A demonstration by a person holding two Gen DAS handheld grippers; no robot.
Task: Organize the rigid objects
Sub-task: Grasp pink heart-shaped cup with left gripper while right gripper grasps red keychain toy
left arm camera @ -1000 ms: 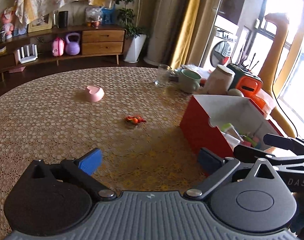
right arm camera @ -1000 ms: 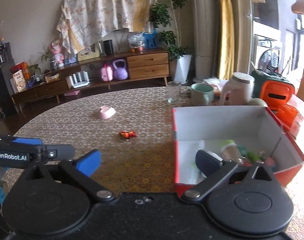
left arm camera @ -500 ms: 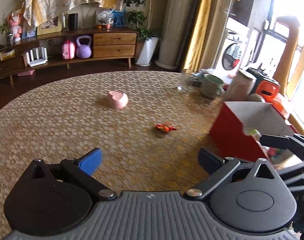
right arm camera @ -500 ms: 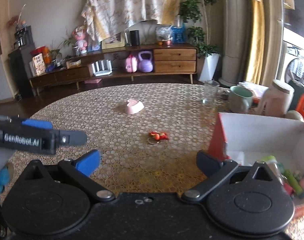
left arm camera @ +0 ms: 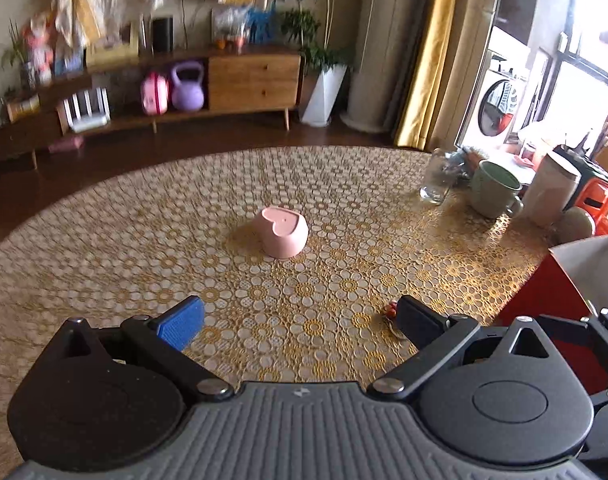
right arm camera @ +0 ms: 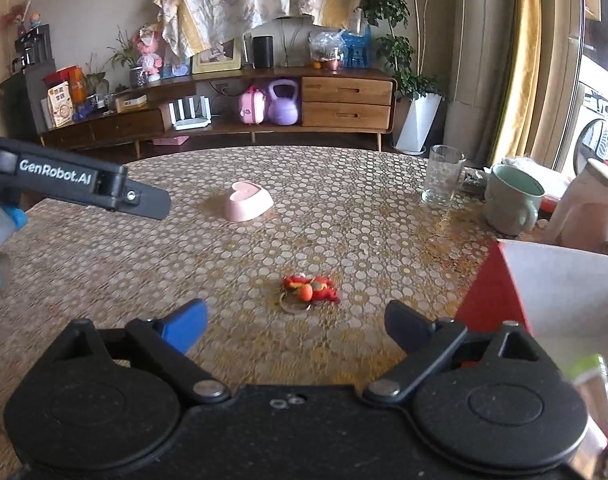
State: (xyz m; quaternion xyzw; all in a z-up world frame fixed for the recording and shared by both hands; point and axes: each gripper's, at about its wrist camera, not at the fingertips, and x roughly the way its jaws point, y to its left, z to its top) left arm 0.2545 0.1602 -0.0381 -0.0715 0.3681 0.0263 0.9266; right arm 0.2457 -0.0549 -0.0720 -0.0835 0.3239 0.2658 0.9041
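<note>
A pink heart-shaped dish [left arm camera: 283, 231] [right arm camera: 248, 201] lies upside down near the middle of the round table. A small red and orange keychain [right arm camera: 310, 290] lies closer to me; in the left wrist view only its edge [left arm camera: 391, 312] shows beside the right finger. My left gripper [left arm camera: 295, 322] hangs open over the cloth, the dish ahead of it. My right gripper [right arm camera: 293, 326] is wide, its jaws closing, with nothing between them and the keychain just beyond the tips. The red box [right arm camera: 552, 292] [left arm camera: 560, 292] stands at the right.
A drinking glass [right arm camera: 440, 180], a green mug [right arm camera: 512, 200] and a pale lidded jar [right arm camera: 588, 208] stand at the table's far right. The left gripper's body [right arm camera: 75, 178] crosses the left side of the right wrist view. A sideboard stands against the far wall.
Both grippers have swung left, away from the red box, and come lower toward the table. The dish and the keychain now sit nearer and more central.
</note>
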